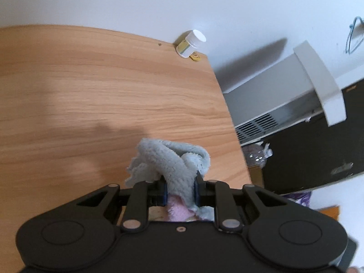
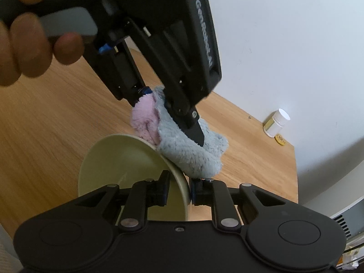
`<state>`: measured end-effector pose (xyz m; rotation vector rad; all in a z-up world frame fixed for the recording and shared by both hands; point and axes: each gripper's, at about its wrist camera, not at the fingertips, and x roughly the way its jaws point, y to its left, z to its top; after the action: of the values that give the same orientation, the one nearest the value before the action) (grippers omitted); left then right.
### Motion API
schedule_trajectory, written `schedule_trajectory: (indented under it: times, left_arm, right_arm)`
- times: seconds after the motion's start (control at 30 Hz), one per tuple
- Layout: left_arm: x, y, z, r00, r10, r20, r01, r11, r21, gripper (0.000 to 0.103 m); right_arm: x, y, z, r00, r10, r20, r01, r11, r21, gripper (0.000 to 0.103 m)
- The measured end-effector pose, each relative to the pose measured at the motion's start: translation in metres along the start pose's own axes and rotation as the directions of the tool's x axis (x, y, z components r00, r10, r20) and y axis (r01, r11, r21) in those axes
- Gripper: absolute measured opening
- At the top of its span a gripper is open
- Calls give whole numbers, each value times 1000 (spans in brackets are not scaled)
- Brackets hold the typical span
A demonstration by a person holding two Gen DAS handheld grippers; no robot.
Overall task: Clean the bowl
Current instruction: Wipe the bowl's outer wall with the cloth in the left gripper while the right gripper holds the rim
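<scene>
A: Fleece cloth [image 2: 188, 152], grey with a pink side, sits pinched in the left claw [image 1: 180, 190], whose jaws are nearly closed on the wad.

B: And the bowl [image 2: 127, 170]?

A: Pale green, tipped on edge above the wooden surface [image 2: 45, 118]. The right claw [image 2: 178, 192] is clamped on its rim at about 4 o'clock, one pad inside the wall, one outside. In the right wrist view the cloth touches the rim's outer edge near 2 o'clock.

B: What worries you?

A: My guess is the rim grip. It's thin and smooth, so a hard push from the cloth could twist the bowl in the pads or pop it free.

B: Anything else?

A: The wad is bunched, so it may ride the outside and miss the inside. The white bottle [image 2: 276, 122] at the wall, far at 3 o'clock, is well apart.
</scene>
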<state>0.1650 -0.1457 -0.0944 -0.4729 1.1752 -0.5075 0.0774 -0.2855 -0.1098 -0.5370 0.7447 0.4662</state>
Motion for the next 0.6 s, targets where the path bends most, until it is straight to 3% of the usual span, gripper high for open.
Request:
schedule_trajectory:
  times: [0.13, 0.3, 0.5, 0.6]
  left_arm:
    - [-3, 13, -1, 1000, 12, 17, -11, 999, -34, 21]
    - [-11, 47, -9, 999, 25, 31, -19, 985, -172, 21]
    - [-10, 72, -21, 992, 114, -59, -124, 969, -215, 20]
    - [-11, 77, -25, 991, 105, -77, -121, 963, -239, 20]
  right_arm:
    - [0, 2, 0, 1000, 0, 4, 0, 1000, -4, 20]
    - [-1, 1, -1, 1000, 10, 1, -10, 1000, 3, 21]
    - [1, -3, 0, 1000, 13, -9, -13, 1000, 24, 23]
    - [1, -5, -1, 1000, 17, -16, -16, 999, 43, 23]
